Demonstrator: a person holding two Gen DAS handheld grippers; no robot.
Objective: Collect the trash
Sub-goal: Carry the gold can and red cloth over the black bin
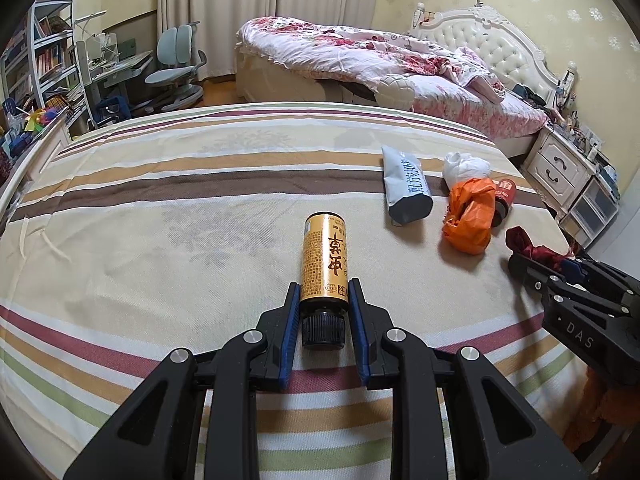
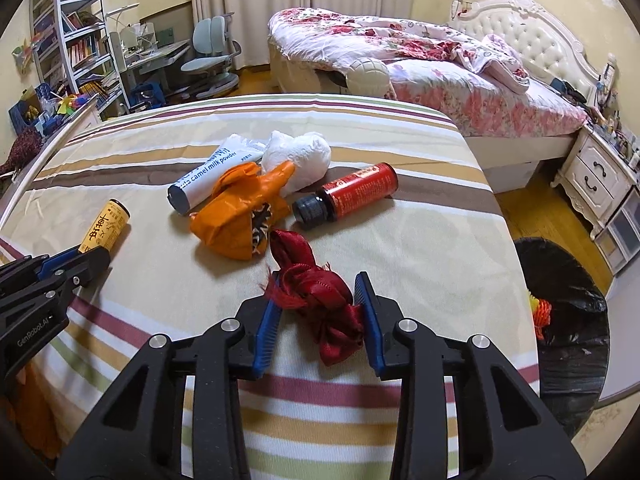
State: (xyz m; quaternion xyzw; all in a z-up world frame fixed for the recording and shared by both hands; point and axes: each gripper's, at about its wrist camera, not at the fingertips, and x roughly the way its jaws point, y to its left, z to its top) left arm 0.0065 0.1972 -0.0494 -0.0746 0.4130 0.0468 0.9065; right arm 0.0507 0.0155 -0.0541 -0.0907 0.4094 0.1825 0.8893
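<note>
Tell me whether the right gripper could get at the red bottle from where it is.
Probably not yet: the right gripper has the red ribbon between its fingers. Otherwise the red bottle lies uncovered on the striped bedspread ahead.

Bottle (image 1: 324,266) lying on striped bed (image 1: 160,208), base pointing away, between left tongs (image 1: 323,294). Pouch (image 2: 208,178), plastic bag (image 2: 236,216), tissue wad (image 2: 298,156) and second bottle (image 2: 348,194) clustered to its right. Ribbon (image 2: 320,300) nearest, between right tongs (image 2: 318,290). Bin (image 2: 568,312) right of the bed.

Orange bag (image 1: 468,216) hides most of the red bottle (image 1: 505,199); label unreadable.
</note>
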